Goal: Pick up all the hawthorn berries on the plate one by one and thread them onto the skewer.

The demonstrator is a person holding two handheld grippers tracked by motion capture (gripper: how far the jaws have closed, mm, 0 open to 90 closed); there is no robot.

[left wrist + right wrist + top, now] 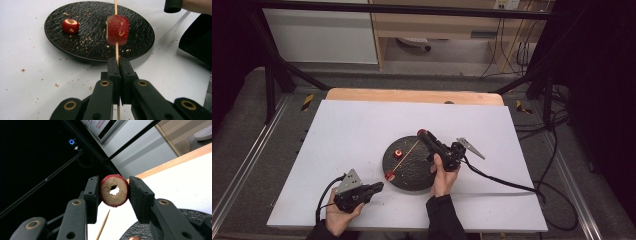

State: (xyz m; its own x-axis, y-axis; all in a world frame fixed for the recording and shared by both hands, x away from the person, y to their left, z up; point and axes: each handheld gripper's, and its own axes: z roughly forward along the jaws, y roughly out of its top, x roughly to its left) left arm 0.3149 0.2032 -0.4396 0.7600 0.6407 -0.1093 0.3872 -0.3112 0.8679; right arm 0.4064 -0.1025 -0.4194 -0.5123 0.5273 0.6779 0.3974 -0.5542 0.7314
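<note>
The left gripper point(117, 65) is pressed tight on a thin wooden skewer point(116, 51), holding it steady over the black plate point(140, 47) so fruit can slide on. One red hawthorn piece point(118, 30) already sits on the stick, just past the gripper. The right gripper point(114, 192) pinches a cored hawthorn ring point(114, 190), its hole facing the camera and the skewer tip point(108, 212) just below it. Another piece point(70, 25) waits on the plate on the tabletop point(352, 135).
</note>
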